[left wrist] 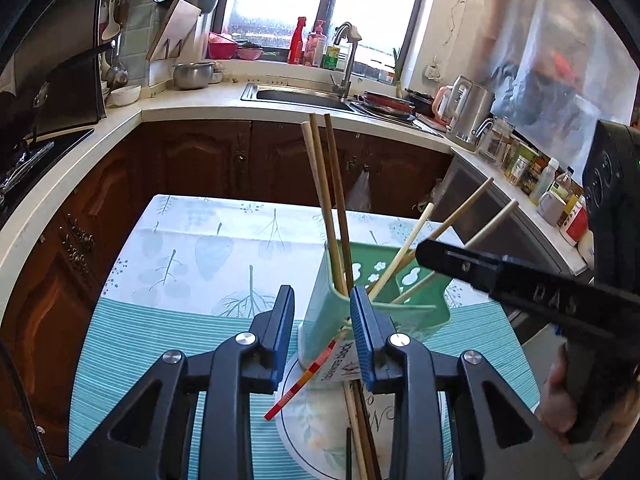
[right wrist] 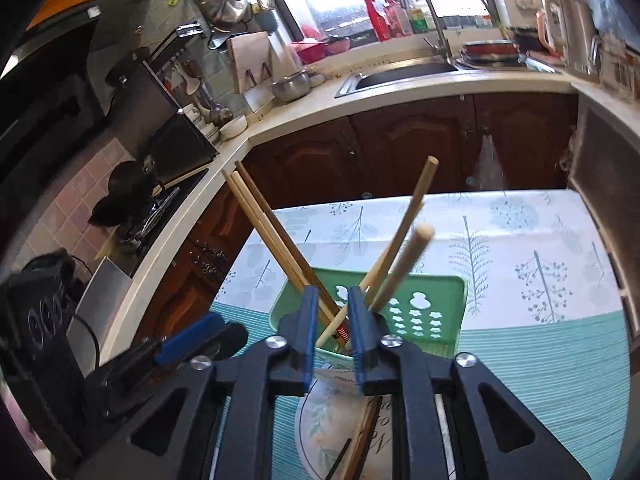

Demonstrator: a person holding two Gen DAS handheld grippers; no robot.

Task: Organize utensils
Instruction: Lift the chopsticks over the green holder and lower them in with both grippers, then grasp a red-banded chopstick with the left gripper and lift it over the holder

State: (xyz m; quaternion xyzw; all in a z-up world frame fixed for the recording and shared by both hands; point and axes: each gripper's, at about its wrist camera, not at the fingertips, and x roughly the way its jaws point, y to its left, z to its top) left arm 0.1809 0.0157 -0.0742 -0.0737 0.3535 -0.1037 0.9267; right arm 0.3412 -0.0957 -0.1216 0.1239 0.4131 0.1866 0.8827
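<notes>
A leaf-printed tablecloth [left wrist: 192, 248] is covering the table beyond the fingers. Farther ahead, a steel sink [left wrist: 296, 98] and its faucet [left wrist: 346, 60] are sitting under the window, an electric kettle [left wrist: 468, 108] is standing off to the right, and a metal pot [left wrist: 193, 75] is resting to the left.

Your green holder [left wrist: 340, 304] stands upright on the table, cut-out pattern in its back wall. Three chopsticks [left wrist: 328, 200] lean together at its left side, two pale, one dark brown. More pale chopsticks [right wrist: 404, 236] fan out to the right. On the plate [left wrist: 308, 432] below it: a red-tipped chopstick [left wrist: 304, 380] lying diagonal, plus pale and dark ones [left wrist: 360, 432] side by side.
</notes>
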